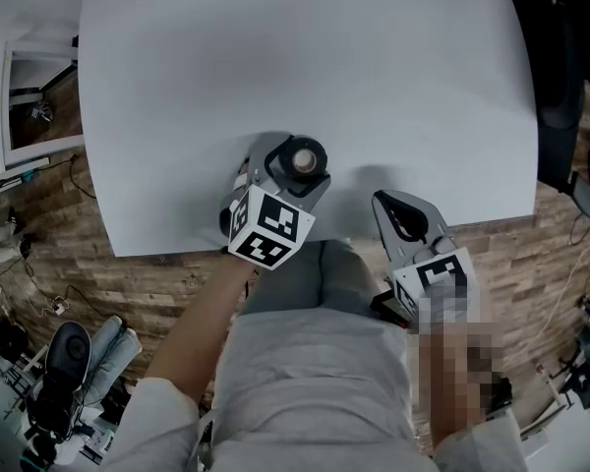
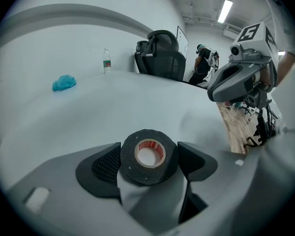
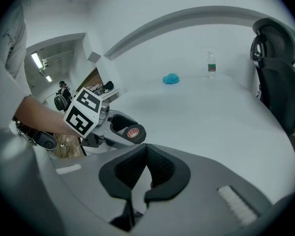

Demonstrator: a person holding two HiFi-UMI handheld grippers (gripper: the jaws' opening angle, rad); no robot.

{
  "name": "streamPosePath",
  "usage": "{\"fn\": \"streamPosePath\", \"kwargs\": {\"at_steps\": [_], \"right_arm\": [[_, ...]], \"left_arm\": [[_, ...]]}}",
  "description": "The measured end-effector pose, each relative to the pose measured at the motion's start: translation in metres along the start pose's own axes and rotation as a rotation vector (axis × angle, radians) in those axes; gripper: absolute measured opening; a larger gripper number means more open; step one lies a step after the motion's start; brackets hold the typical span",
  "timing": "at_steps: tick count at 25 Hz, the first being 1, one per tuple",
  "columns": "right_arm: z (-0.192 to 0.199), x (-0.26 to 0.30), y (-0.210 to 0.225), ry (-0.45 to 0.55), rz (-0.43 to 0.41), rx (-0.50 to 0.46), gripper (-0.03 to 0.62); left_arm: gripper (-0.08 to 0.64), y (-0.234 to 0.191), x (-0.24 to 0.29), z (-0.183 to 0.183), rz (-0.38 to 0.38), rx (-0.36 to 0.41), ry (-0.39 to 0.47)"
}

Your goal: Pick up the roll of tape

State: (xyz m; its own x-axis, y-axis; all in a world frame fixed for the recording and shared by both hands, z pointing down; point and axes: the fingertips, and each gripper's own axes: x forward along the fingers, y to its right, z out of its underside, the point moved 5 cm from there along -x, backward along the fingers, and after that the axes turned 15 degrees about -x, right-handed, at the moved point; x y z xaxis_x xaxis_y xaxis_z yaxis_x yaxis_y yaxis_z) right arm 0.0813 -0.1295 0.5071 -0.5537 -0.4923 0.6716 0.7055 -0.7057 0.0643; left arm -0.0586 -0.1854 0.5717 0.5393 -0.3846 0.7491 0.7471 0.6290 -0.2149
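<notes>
Black roll of tape with a red-printed core [image 2: 157, 170] sat clamped between the pads of the left claw [image 2: 150, 152], near the front edge of the pale grey rounded surface [image 1: 305, 57]. The right claw [image 3: 146, 154] hung beside it, jaws together with nothing between them.

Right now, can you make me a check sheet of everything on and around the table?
Surface: white table, no spills seen.
Job's things: roll of tape, black with a red-printed core, between the left gripper's jaws.
Clutter: blue crumpled thing and water bottle on the table's far side.
Grippers: left gripper closed on the roll; right gripper shut, empty.
Cables: loose cables on the floor.
Surroundings: wooden floor, black office chair, a person far off.
</notes>
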Motion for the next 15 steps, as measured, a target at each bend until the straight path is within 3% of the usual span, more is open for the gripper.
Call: {"fn": "streamPosePath", "kwargs": {"at_steps": [15], "right_arm": [[0.0026,-0.0047,-0.0007,0.003,0.001,-0.002,0.006]], "left_arm": [[0.368,0.0036,0.0002,0.0002,-0.010,-0.019,0.006]]}}
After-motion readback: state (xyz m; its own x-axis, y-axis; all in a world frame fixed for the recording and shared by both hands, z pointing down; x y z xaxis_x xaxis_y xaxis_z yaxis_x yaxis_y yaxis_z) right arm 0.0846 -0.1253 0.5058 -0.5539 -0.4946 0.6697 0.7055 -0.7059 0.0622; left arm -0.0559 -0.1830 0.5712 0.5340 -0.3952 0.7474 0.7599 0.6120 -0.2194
